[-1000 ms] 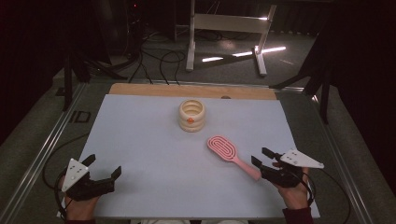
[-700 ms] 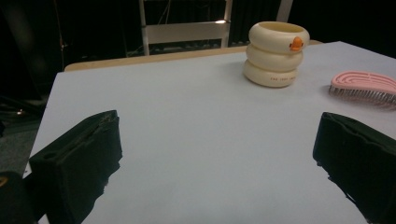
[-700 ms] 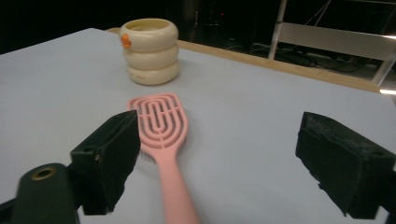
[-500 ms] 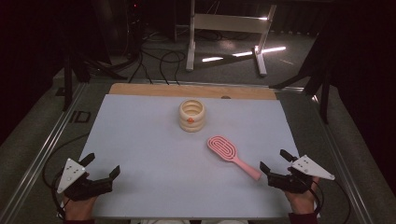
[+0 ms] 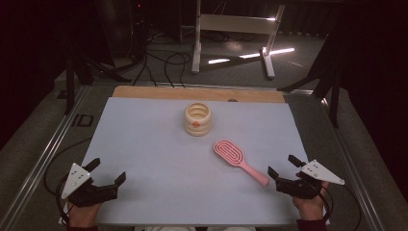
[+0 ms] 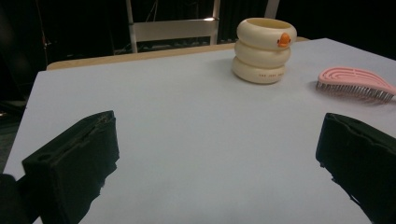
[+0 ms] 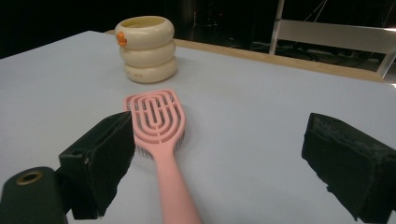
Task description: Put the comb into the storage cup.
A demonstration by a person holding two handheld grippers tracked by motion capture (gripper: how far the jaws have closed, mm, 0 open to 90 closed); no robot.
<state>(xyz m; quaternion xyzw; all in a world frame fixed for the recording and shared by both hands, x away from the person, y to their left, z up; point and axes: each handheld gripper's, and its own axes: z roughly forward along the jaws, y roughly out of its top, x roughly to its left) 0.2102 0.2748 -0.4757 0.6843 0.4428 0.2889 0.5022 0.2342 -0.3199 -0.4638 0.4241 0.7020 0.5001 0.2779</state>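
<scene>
The left gripper [image 5: 107,172] sits at the near left corner of the table, held from below by the left hand [image 5: 82,215], its jaws spread wide and aimed forward and toward the middle; the grey three-cornered plate rides on top of it, and nothing lies between the jaws. The right gripper [image 5: 283,166] sits at the near right corner in the right hand [image 5: 310,207] (a dark red sleeve shows at the wrist); its jaws have just been opening and now stand wide, pressing on nothing.
</scene>
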